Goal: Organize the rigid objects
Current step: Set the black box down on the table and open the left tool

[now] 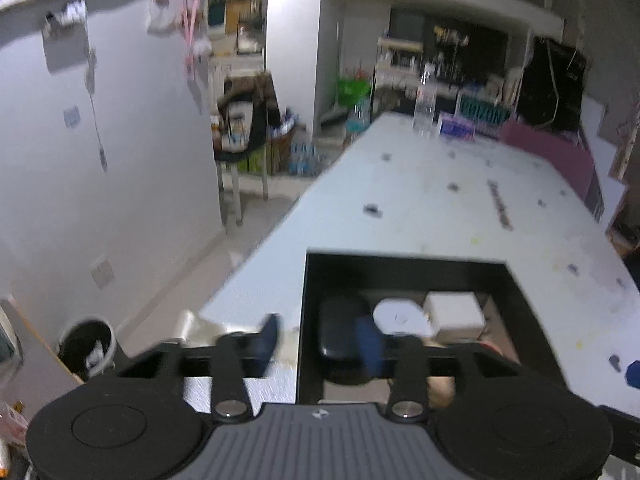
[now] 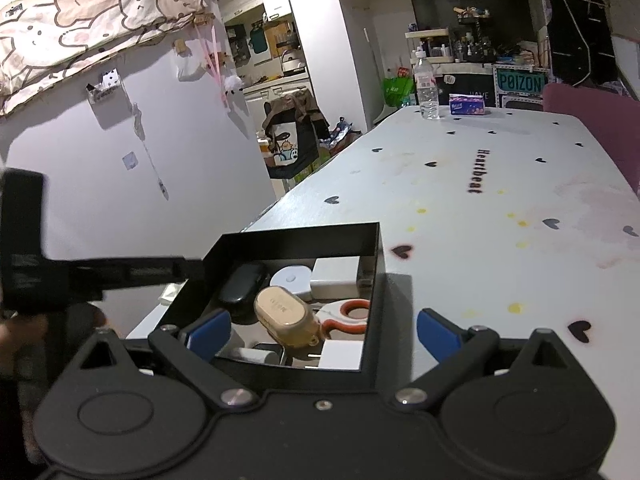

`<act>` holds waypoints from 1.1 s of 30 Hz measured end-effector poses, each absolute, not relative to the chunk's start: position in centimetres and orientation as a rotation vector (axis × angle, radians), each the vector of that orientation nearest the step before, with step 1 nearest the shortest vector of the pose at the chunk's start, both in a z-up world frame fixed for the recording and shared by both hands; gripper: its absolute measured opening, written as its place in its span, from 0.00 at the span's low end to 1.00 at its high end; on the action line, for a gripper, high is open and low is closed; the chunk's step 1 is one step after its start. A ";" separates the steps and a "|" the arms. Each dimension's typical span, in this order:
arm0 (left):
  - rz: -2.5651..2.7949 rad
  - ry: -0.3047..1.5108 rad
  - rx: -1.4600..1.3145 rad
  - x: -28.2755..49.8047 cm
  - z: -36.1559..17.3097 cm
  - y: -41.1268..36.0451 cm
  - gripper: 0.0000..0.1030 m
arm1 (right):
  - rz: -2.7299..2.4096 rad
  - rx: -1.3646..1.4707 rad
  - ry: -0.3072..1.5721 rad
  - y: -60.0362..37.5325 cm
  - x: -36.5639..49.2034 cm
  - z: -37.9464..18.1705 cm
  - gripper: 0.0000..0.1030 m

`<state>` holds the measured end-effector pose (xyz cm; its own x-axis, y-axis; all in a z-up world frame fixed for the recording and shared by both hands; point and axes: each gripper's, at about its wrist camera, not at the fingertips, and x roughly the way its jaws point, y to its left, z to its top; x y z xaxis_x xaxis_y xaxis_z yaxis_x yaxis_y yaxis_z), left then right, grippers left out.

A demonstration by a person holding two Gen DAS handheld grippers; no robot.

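A black open-topped box (image 2: 372, 280) sits near the close end of the white counter (image 2: 480, 208), and it already holds the small rigid things: a black oval case (image 2: 242, 286) along its left side, a round white case (image 2: 290, 278) and a white block (image 2: 335, 278) at the far wall, a tan oval case (image 2: 286, 316) in the middle, and a white piece with an orange ring (image 2: 352, 314) beside it toward the right wall. The right tool (image 2: 324, 330) hangs just at the box's near wall with its blue pads set wide apart and nothing between them — the left pad lies inside the box, the right pad outside over the counter, so the right wall runs between them. The tan case lies directly ahead of this tool, its long axis slanting from near-right to far-left. The left tool (image 1: 320, 340), blurred in its own view, is also spread and empty, straddling the box's left wall with one pad over the black case (image 1: 344, 332). Judging by this, the right tool is the better placed for the tan case; the left is nearer the black one. A water bottle (image 2: 427, 88) and tissue pack (image 2: 467, 104) stand well apart at the far end.
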<state>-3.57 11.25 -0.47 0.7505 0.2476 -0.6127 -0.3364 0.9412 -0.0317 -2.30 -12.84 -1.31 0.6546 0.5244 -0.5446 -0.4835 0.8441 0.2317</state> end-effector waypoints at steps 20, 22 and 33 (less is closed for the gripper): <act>0.284 0.533 -0.095 -11.5 4.9 8.7 1.00 | 0.528 0.060 0.510 -14.4 -5.4 2.6 1.00; 0.295 0.535 -0.087 -12.1 5.1 8.5 1.00 | 0.504 0.042 0.480 -14.4 -6.2 3.4 1.00; 0.310 0.566 -0.082 -14.8 5.8 8.0 1.00 | 0.414 -0.126 0.516 -13.6 -9.0 4.4 1.00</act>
